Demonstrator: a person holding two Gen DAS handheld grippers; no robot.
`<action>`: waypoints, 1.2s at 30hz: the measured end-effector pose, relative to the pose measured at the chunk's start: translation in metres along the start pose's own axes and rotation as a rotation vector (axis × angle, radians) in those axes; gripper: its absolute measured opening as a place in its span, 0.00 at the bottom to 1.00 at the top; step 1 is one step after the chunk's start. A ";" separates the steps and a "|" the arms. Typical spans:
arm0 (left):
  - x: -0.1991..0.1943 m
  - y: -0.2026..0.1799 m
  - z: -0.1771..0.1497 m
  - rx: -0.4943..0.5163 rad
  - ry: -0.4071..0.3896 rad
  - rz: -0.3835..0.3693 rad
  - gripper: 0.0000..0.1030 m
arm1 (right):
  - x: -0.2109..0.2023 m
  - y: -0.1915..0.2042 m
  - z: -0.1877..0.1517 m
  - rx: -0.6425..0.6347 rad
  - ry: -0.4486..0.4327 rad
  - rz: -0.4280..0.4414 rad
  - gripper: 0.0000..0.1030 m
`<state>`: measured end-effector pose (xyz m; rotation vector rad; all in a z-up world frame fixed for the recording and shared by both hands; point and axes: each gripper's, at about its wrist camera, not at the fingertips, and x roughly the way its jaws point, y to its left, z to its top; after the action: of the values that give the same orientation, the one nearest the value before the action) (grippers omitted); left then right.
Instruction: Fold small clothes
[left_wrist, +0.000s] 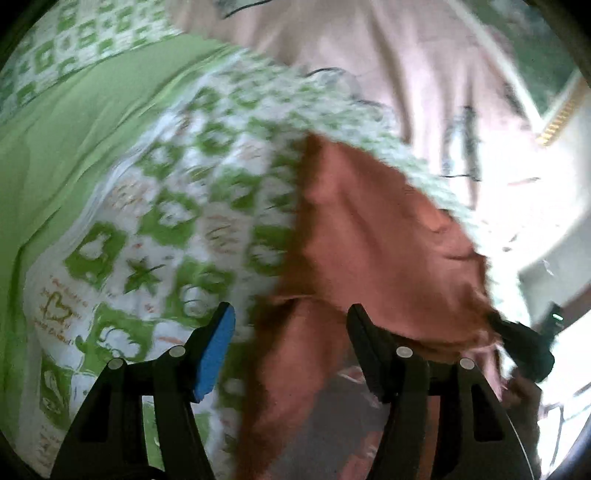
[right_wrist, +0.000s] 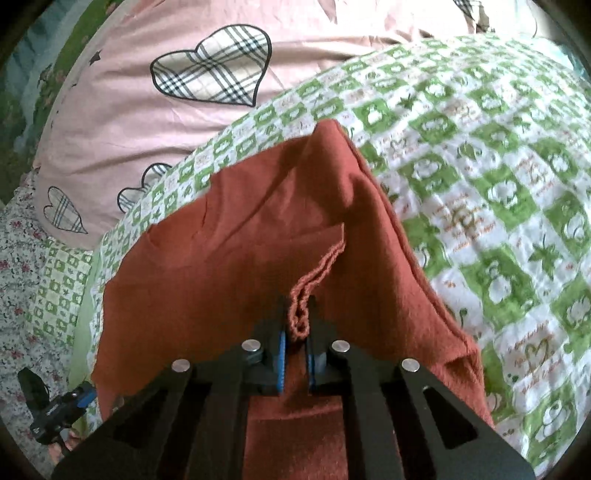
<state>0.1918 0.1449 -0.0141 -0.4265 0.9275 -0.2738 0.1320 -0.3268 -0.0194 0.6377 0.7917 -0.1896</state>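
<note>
A rust-red small garment (right_wrist: 258, 236) lies on a green-and-white patterned bedsheet (right_wrist: 480, 192). My right gripper (right_wrist: 298, 325) is shut on a bunched hem edge of the garment and lifts it into a tent shape. In the left wrist view the same garment (left_wrist: 369, 229) hangs across the frame, blurred by motion. My left gripper (left_wrist: 290, 332) is open, its blue-padded finger (left_wrist: 216, 350) over the sheet and its other finger at the cloth; nothing is gripped between them. The right gripper (left_wrist: 524, 343) shows at the garment's right edge in that view.
A pink pillow with plaid hearts (right_wrist: 177, 92) lies beyond the garment. A plain green cloth (left_wrist: 74, 140) covers the left of the bed. A floral fabric (right_wrist: 18, 266) lies at the far left. The left gripper (right_wrist: 55, 417) shows at the lower left.
</note>
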 end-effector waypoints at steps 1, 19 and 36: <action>-0.002 -0.003 0.004 0.014 -0.007 -0.011 0.72 | 0.000 -0.001 0.000 0.002 0.002 0.006 0.19; 0.086 -0.016 0.098 0.084 -0.042 0.118 0.00 | -0.013 0.039 -0.002 -0.215 -0.114 -0.004 0.07; 0.009 -0.021 0.021 0.068 0.004 0.075 0.29 | -0.079 -0.007 -0.028 -0.153 -0.060 -0.103 0.33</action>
<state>0.2129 0.1278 0.0005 -0.3277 0.9332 -0.2372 0.0569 -0.3213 0.0186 0.4455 0.7740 -0.2389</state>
